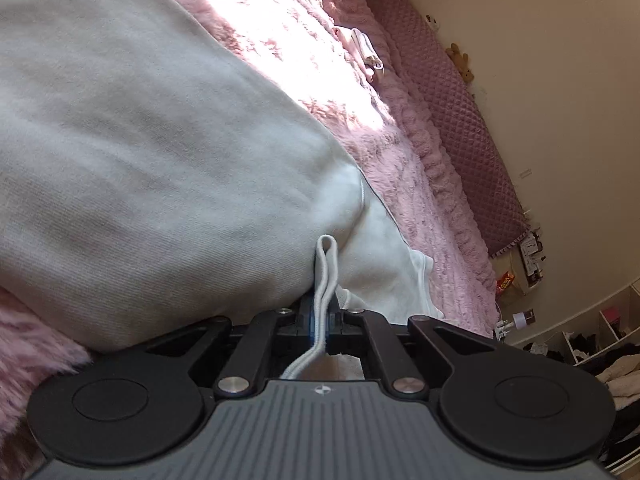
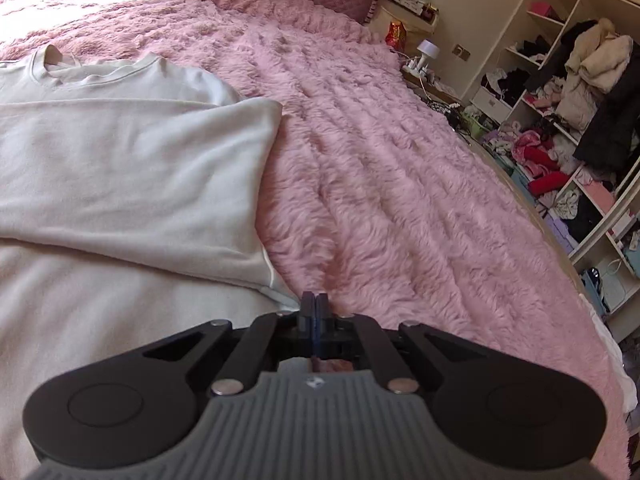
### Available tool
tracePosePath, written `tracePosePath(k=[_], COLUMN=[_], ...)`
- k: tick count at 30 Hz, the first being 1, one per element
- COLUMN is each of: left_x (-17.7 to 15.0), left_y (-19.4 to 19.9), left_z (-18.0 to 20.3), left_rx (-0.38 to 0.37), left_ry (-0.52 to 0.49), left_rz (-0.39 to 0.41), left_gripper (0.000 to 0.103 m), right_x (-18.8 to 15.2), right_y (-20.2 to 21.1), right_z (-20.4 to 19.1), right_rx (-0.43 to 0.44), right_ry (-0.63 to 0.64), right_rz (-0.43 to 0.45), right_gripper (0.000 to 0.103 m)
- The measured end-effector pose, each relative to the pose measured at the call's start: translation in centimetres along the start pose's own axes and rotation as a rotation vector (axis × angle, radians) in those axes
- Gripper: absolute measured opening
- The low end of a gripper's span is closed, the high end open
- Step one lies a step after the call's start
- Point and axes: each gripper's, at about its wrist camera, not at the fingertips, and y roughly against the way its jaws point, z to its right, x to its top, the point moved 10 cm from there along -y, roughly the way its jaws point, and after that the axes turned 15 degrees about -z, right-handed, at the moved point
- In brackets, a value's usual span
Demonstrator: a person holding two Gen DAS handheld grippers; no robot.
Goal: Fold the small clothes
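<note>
White cotton long-sleeved top spread on fluffy pink bedspread, one side already folded over body. Left gripper clamped on folded white hem edge. Right gripper closed at garment's near edge; hold on cloth not discernible. Best practice, judged: keep hem taut, carry low, lay edge parallel to collar, smooth before release. Left view alone shows pinched cloth; right view alone shows collar, fold line, cluttered open shelves.
</note>
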Motion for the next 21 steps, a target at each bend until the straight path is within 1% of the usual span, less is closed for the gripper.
tracePosePath(k=[1,3,4,5,6,7,8,10,12,14,17,18,19,21], left_x=[0.0,0.0,0.1,0.2,0.1,0.1,0.1,0.1,0.1,0.2,0.3,0.3,0.3,0.5], left_y=[0.1,0.1,0.1,0.1,0.1,0.2,0.2,0.1,0.1,0.0,-0.1,-0.1,0.0,0.6], left_z=[0.2,0.7,0.7,0.7,0.6,0.6,0.6,0.6,0.6,0.7,0.8,1.0,1.1,2.1], left_rx=[0.009,0.024,0.022,0.022,0.021,0.019,0.021,0.020,0.022,0.025,0.031,0.031,0.023,-0.027], left_ry=[-0.018,-0.035,-0.032,-0.027,-0.021,-0.019,-0.020,-0.017,-0.017,-0.020,-0.027,-0.030,-0.032,-0.037], left_rz=[0.000,-0.003,-0.005,-0.007,-0.009,-0.011,-0.011,-0.018,-0.021,-0.026,-0.031,-0.033,-0.029,-0.007], left_gripper=[0.005,0.005,0.005,0.005,0.005,0.005,0.005,0.005,0.005,0.005,0.005,0.005,0.005,0.005], right_x=[-0.2,-0.3,-0.3,-0.4,-0.4,-0.5,-0.5,-0.8,-1.1,-1.1,-0.1,0.2,0.4,1.2], right_y=[-0.1,0.6,1.2,2.0,2.6,3.5,4.5,5.1,4.6,3.4,2.7,2.6,2.6,2.7], right_z=[0.6,1.2,1.0,0.6,0.2,-0.4,-1.4,-3.2,-5.0,-6.2,-7.0,-7.0,-7.0,-6.2], right_rx=[0.019,0.019,0.014,-0.002,-0.016,-0.025,-0.032,-0.068,-0.118,-0.162,-0.195,-0.193,-0.186,-0.157], right_ry=[-0.025,-0.028,-0.002,0.042,0.076,0.122,0.192,0.303,0.416,0.475,0.500,0.504,0.497,0.440], right_rz=[-0.006,0.034,0.062,0.092,0.121,0.163,0.207,0.245,0.249,0.228,0.261,0.266,0.265,0.248], right_gripper=[0.000,0.000,0.008,0.028,0.035,0.037,0.037,0.037,0.037,0.036,0.032,0.025,0.000,0.000])
